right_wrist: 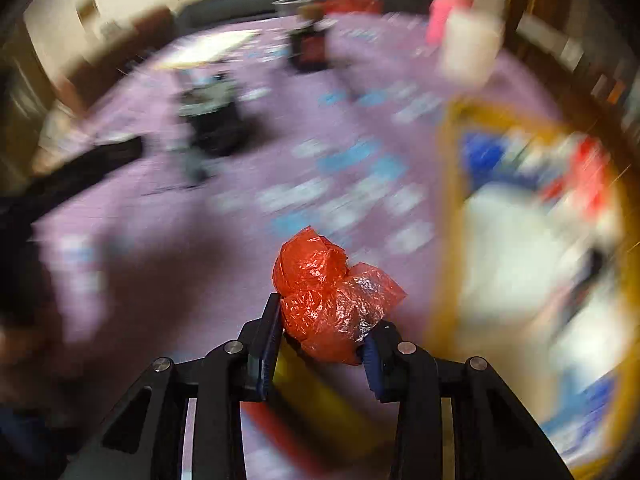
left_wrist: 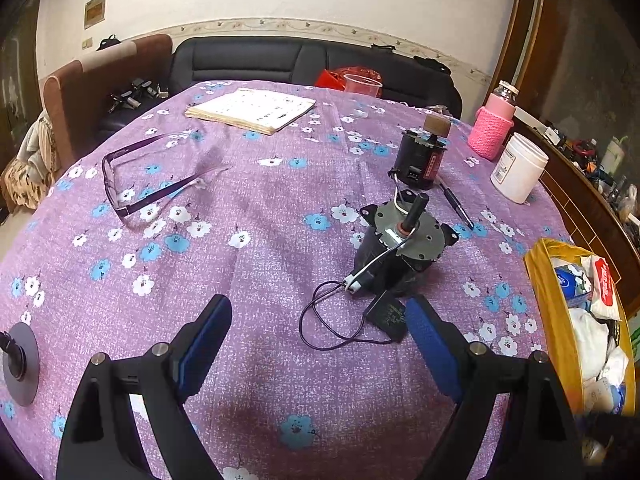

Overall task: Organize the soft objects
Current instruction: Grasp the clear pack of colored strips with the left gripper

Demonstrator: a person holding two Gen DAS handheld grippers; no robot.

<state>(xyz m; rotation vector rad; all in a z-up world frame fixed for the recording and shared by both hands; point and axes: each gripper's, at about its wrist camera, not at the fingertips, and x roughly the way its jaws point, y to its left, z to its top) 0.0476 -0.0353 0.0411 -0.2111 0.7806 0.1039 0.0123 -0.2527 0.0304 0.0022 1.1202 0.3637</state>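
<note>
while clamped, red bag (right_wrist: pixel 332 296) between right claw (right_wrist: pixel 320 344) pads

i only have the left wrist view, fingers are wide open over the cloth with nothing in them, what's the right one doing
Observer: The right gripper is shut on a crumpled red plastic bag.
Operator: is the bag squeezed properly
Observer: Yes, both blue fingers press on its lower part; most of it bulges out above them.
Operator: where's the yellow basket from there
Observer: The yellow basket lies to the right of the bag, already holding white soft items, though that view is motion-blurred.
</note>
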